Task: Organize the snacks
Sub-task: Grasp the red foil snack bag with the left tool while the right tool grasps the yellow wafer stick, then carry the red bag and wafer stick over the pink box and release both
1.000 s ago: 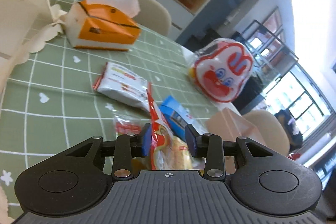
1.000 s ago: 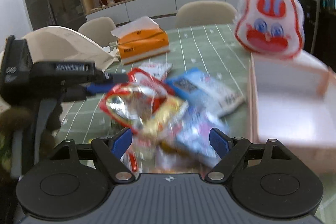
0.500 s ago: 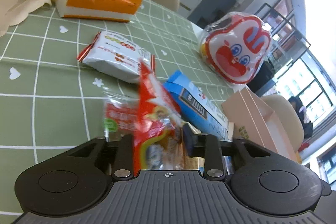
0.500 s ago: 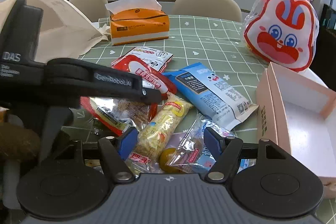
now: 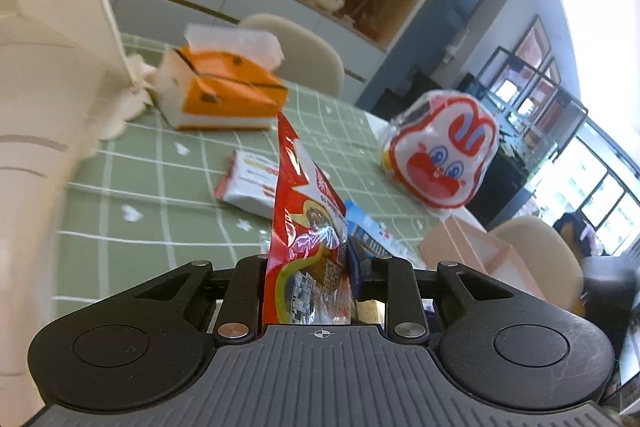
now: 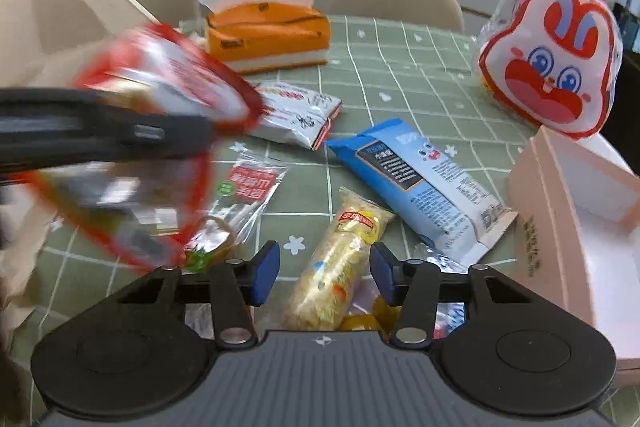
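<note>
My left gripper (image 5: 309, 259) is closing on a red snack bag (image 5: 304, 211), whose end is pinched between the pads and which stands up off the green checked tablecloth (image 5: 160, 187). In the right wrist view that bag (image 6: 168, 79) hangs blurred at the left under the left gripper's black finger (image 6: 160, 133). My right gripper (image 6: 325, 269) is low over the snack pile with its jaws closing. A yellow snack roll (image 6: 340, 251) lies between the blue pads, which stand apart from it. A blue pack (image 6: 416, 183) lies to its right.
A pink open box (image 6: 536, 211) stands at the right table edge, with a bunny-faced bag (image 6: 552, 63) behind it. An orange tissue box (image 6: 268, 31), a white-red pack (image 6: 296, 111) and a small red clear packet (image 6: 248, 187) lie further back. A cream bag (image 5: 40, 67) fills the left.
The left gripper shut on the red bag and lifted it off the table. The right gripper's jaws narrowed and it sank closer to the yellow roll.
</note>
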Available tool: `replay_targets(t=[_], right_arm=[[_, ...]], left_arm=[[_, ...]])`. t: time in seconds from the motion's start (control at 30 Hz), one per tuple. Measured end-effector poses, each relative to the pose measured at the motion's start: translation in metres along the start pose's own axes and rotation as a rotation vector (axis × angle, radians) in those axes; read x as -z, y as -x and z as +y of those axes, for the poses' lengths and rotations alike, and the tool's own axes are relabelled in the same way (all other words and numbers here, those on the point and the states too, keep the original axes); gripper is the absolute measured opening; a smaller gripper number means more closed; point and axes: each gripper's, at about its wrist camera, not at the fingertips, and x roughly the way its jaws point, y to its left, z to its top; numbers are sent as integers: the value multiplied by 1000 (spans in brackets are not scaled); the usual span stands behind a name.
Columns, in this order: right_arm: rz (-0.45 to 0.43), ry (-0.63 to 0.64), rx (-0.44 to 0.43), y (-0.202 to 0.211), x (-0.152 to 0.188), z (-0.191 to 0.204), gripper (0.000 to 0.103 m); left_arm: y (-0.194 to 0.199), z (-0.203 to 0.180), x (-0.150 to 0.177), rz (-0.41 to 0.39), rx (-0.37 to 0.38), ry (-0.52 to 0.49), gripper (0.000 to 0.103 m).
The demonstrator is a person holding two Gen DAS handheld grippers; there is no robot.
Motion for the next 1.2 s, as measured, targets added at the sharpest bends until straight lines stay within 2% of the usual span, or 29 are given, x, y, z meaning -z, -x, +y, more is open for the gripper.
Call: replay_targets(t=[0.07, 0.2, 0.33, 0.63, 0.77, 0.87, 0.97, 1.07, 1.2], right_arm=[[14, -8, 22, -8, -2, 4, 50], [21, 25, 29, -3, -2, 17, 33], [39, 6, -32, 13, 0, 21, 27], [-104, 12, -114, 121, 26, 8, 27], [-108, -7, -127, 153, 54, -12, 27], [-102, -34, -138, 172, 81, -32, 27], [-79, -82, -157, 184, 105, -57, 27], [-72, -103, -130, 196, 129, -85, 27], [-93, -144, -89, 220, 158, -126, 27]], left_arm=[[13, 5, -4, -5, -4, 23, 28], [28, 14, -10, 2, -10, 53, 28], [32, 20, -17, 17, 13, 105, 28], [42, -2, -10, 41, 69, 90, 28], [37, -20, 6, 126, 133, 70, 28], [38, -35, 25, 174, 140, 38, 28], [39, -57, 50, 232, 147, -26, 28], [43, -86, 81, 288, 162, -123, 28], [56, -127, 110, 297, 209, -216, 28]])
